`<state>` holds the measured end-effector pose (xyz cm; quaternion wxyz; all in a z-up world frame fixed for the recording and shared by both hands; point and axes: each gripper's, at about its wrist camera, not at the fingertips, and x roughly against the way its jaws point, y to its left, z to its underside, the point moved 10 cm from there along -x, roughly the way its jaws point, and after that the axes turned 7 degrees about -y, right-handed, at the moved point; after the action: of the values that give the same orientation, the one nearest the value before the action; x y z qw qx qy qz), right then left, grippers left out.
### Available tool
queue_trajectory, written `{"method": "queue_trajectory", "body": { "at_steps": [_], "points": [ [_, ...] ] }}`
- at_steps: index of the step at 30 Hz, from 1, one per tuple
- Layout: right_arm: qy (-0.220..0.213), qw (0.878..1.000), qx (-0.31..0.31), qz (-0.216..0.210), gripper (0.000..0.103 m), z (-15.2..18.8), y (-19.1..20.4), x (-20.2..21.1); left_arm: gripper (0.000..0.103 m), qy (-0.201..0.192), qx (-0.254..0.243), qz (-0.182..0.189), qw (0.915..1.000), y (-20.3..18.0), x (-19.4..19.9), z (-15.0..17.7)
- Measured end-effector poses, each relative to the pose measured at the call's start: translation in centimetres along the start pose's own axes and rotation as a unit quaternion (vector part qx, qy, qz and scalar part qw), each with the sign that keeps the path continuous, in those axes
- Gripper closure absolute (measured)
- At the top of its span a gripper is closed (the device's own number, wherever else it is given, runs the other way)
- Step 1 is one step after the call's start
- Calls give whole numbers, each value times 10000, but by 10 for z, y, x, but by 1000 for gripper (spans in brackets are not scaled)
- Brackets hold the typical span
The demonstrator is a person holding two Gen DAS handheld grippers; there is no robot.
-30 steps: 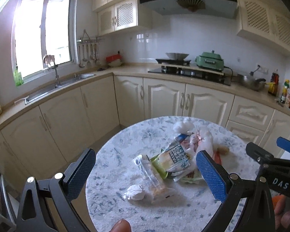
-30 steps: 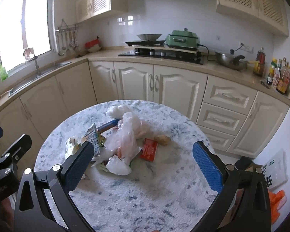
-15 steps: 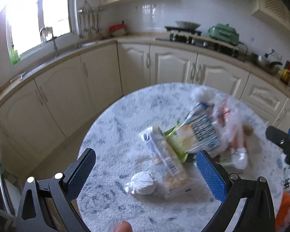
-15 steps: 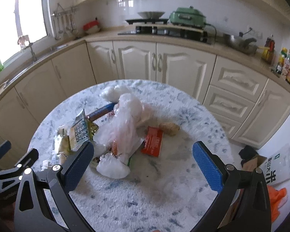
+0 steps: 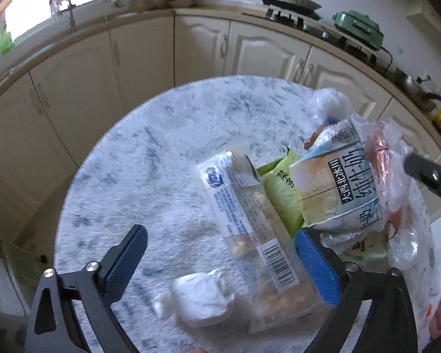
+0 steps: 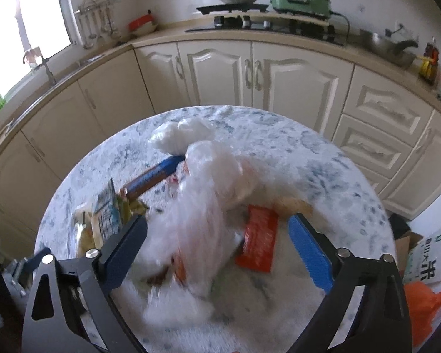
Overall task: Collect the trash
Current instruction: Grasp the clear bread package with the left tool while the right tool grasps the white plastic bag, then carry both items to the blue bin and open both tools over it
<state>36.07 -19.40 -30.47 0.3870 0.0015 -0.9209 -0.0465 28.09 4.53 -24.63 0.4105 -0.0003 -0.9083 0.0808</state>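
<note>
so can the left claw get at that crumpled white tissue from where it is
Probably yes: the left claw is open, and the crumpled white tissue lies between its fingers with nothing on top; only the clear snack wrapper crowds one side.

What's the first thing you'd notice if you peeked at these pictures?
A messy heap of trash on the round marble table: a milk carton leaning on a crinkly plastic bag, with a red wrapper beside it. Both tools hover open just above the pile.
</note>
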Motion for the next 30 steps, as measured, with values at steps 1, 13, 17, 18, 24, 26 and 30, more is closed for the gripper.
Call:
{"method": "queue_trajectory", "body": {
  "at_steps": [1, 13, 17, 18, 24, 26, 30],
  "points": [
    [69, 9999, -52, -78, 11, -2, 2, -9, 17, 37, 49, 69, 10000, 2, -3, -2],
    [539, 9944, -581, -696, 70, 21, -9, -29, 72, 128, -64, 421, 9990, 10, -3, -8],
    [469, 9915, -789, -918, 71, 30, -17, -9, 75, 96, -52, 477, 9988, 21, 5, -4],
    [465, 9905, -842, -987, 71, 33, -18, -5, 76, 56, -75, 459, 9989, 24, 8, -3],
    [330, 9865, -971, -1276, 71, 40, -17, 14, 77, -143, -84, 307, 9994, 22, 26, 3],
    [308, 9860, -979, -1313, 71, 41, -18, 19, 77, -211, -85, 272, 9994, 18, 33, 5],
    [252, 9851, -1057, -1335, 71, 44, -25, 27, 78, -419, -199, 227, 9987, 3, 49, 3]
  ]
}}
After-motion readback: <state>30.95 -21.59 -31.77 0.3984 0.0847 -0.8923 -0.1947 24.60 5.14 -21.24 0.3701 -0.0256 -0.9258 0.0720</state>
